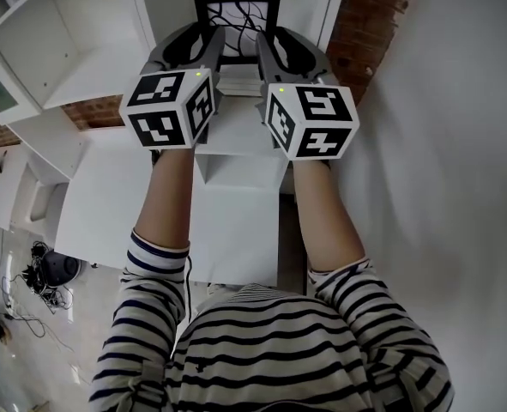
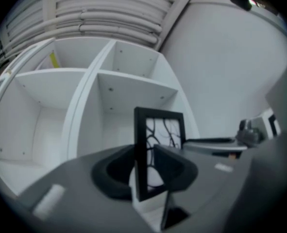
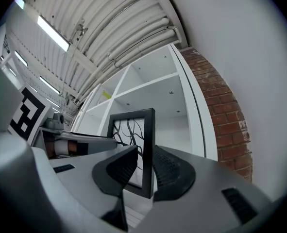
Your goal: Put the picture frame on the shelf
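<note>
A black picture frame (image 1: 236, 22) with a white picture of dark branching lines stands upright between my two grippers, up in front of the white shelf unit (image 1: 81, 50). My left gripper (image 1: 203, 45) is shut on the frame's left edge. In the left gripper view the frame (image 2: 162, 130) has its black edge between the pads of the left gripper (image 2: 145, 171). My right gripper (image 1: 279, 48) is shut on the right edge. The right gripper view shows the frame (image 3: 133, 140) clamped in the right gripper (image 3: 147, 171), with open shelf compartments (image 3: 153, 89) behind.
A brick wall (image 1: 365, 24) runs beside the shelf on the right, then a plain white wall (image 1: 459, 144). A white table (image 1: 236, 221) stands below my arms, with a low white stack (image 1: 240, 82) under the frame. Cables (image 1: 43, 273) lie on the floor at the left.
</note>
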`<action>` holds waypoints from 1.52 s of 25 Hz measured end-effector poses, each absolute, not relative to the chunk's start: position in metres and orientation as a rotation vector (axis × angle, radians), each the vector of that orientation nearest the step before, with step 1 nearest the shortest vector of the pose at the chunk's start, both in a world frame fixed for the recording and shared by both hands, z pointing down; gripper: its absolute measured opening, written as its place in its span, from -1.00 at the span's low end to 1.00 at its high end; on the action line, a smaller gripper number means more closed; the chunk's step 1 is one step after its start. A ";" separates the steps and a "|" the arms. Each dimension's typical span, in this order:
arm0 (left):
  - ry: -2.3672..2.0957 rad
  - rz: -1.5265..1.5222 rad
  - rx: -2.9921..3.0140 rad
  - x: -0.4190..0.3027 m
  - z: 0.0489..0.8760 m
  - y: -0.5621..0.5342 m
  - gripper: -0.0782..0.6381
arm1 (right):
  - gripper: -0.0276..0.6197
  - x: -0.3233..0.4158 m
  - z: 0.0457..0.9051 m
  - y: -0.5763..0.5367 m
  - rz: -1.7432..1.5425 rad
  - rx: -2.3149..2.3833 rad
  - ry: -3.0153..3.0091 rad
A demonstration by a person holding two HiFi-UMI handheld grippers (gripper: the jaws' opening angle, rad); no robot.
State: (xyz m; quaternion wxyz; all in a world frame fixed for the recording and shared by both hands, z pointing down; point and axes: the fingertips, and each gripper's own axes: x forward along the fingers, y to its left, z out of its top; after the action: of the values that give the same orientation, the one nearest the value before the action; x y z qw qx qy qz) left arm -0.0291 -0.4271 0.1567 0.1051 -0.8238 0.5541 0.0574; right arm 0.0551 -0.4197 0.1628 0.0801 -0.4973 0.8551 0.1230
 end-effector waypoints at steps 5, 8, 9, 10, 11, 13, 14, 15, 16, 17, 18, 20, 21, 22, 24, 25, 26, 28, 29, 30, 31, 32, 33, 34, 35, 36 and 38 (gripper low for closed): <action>1.634 0.129 -2.461 -0.030 0.163 -0.449 -0.47 | -0.72 0.053 0.170 -0.440 0.321 -1.549 2.548; 1.627 0.124 -2.483 -0.032 0.164 -0.460 -0.47 | -0.71 0.051 0.171 -0.451 0.301 -1.588 2.538; 1.627 0.126 -2.488 -0.033 0.165 -0.464 -0.47 | -0.71 0.049 0.171 -0.454 0.296 -1.600 2.536; 1.626 0.128 -2.493 -0.034 0.165 -0.467 -0.47 | -0.70 0.048 0.172 -0.457 0.291 -1.612 2.535; 1.625 0.128 -2.498 -0.034 0.166 -0.471 -0.47 | -0.70 0.048 0.172 -0.460 0.287 -1.625 2.535; 1.626 0.123 -2.511 -0.036 0.168 -0.477 -0.47 | -0.70 0.046 0.174 -0.466 0.275 -1.647 2.537; 1.626 0.120 -2.517 -0.036 0.169 -0.480 -0.47 | -0.70 0.045 0.175 -0.469 0.269 -1.657 2.539; 1.627 0.117 -2.522 -0.036 0.169 -0.483 -0.47 | -0.69 0.045 0.175 -0.471 0.266 -1.666 2.541; 1.627 0.113 -2.525 -0.036 0.169 -0.486 -0.47 | -0.69 0.045 0.176 -0.474 0.264 -1.677 2.542; 1.627 0.109 -2.528 -0.036 0.170 -0.488 -0.47 | -0.69 0.045 0.176 -0.476 0.264 -1.687 2.544; 1.626 0.102 -2.534 -0.036 0.171 -0.490 -0.47 | -0.69 0.044 0.177 -0.478 0.263 -1.698 2.549; 1.626 0.081 -2.550 -0.037 0.175 -0.495 -0.47 | -0.69 0.043 0.181 -0.483 0.253 -1.719 2.564; 1.628 0.069 -2.555 -0.038 0.177 -0.497 -0.47 | -0.69 0.042 0.184 -0.485 0.245 -1.729 2.573; 1.630 0.059 -2.559 -0.038 0.179 -0.499 -0.47 | -0.69 0.041 0.186 -0.487 0.237 -1.739 2.580; 1.634 0.045 -2.566 -0.039 0.182 -0.503 -0.47 | -0.69 0.040 0.190 -0.491 0.227 -1.759 2.588; 1.635 0.042 -2.571 -0.040 0.184 -0.504 -0.47 | -0.69 0.040 0.191 -0.493 0.224 -1.768 2.589; 1.636 0.039 -2.579 -0.040 0.186 -0.506 -0.47 | -0.69 0.039 0.193 -0.494 0.222 -1.775 2.592; 1.639 0.035 -2.590 -0.041 0.190 -0.508 -0.47 | -0.69 0.038 0.196 -0.496 0.214 -1.784 2.600; 1.639 0.034 -2.594 -0.042 0.191 -0.509 -0.47 | -0.69 0.038 0.198 -0.497 0.211 -1.787 2.603; 1.638 0.035 -2.597 -0.042 0.192 -0.510 -0.47 | -0.69 0.037 0.199 -0.498 0.211 -1.790 2.603; 1.638 0.038 -2.599 -0.042 0.191 -0.511 -0.47 | -0.69 0.037 0.198 -0.499 0.212 -1.793 2.601; 1.636 0.042 -2.601 -0.042 0.191 -0.512 -0.47 | -0.69 0.037 0.198 -0.500 0.212 -1.795 2.598; 1.635 0.048 -2.602 -0.042 0.190 -0.513 -0.47 | -0.69 0.037 0.197 -0.500 0.212 -1.796 2.596; 1.633 0.054 -2.603 -0.042 0.190 -0.513 -0.47 | -0.69 0.038 0.197 -0.501 0.212 -1.796 2.595; 1.632 0.059 -2.602 -0.042 0.190 -0.514 -0.47 | -0.69 0.038 0.197 -0.501 0.211 -1.797 2.595; 1.631 0.061 -2.601 -0.042 0.191 -0.514 -0.47 | -0.69 0.038 0.198 -0.502 0.211 -1.798 2.594; 1.632 0.062 -2.598 -0.042 0.191 -0.515 -0.47 | -0.69 0.037 0.198 -0.502 0.213 -1.802 2.593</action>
State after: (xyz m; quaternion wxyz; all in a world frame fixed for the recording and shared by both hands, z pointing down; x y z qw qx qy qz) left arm -0.0423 -0.5149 0.1908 0.0367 -0.8461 0.5314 0.0203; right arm 0.0373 -0.5021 0.1979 -0.0118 -0.5692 0.8193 0.0674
